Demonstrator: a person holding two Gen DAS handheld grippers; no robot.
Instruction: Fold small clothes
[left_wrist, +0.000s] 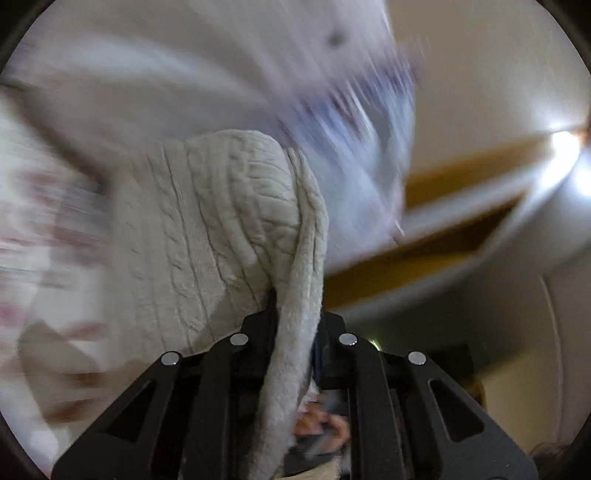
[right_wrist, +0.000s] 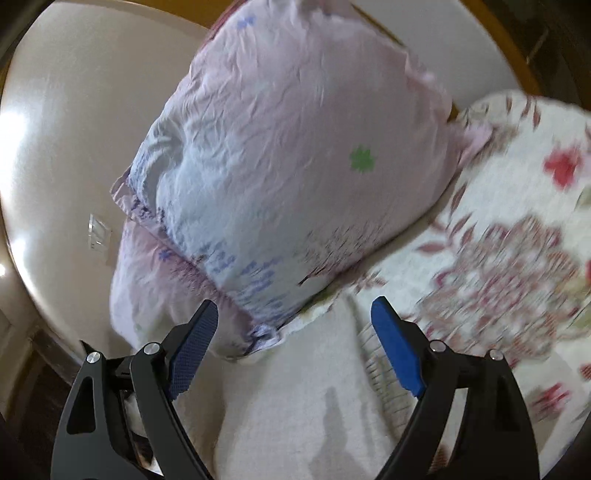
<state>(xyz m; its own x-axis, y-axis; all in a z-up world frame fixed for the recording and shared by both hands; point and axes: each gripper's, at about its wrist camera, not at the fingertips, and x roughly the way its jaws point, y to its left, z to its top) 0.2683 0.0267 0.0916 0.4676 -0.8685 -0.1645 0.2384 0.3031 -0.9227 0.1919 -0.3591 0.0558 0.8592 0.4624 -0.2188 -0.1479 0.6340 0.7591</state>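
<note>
Cream knit garment (left_wrist: 221, 229) is pinched in your left gripper (left_wrist: 291, 325), its jaws closed on a fold that rises ahead and trails down between the fingers; your right gripper (right_wrist: 295, 332) gapes wide and empty over white fleecy cloth (right_wrist: 295, 406); pink pillow (right_wrist: 288, 147) lies beyond, beside floral bedspread (right_wrist: 517, 240).

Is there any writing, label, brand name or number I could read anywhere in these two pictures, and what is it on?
None can be read.
The pillow carries blue and purple marks along its lower edge that might be lettering or only pattern, too blurred to tell.
The floral bedspread shows only flowers and leaves.
The cream knitted garment shut in the left gripper shows no tag or label.
</note>
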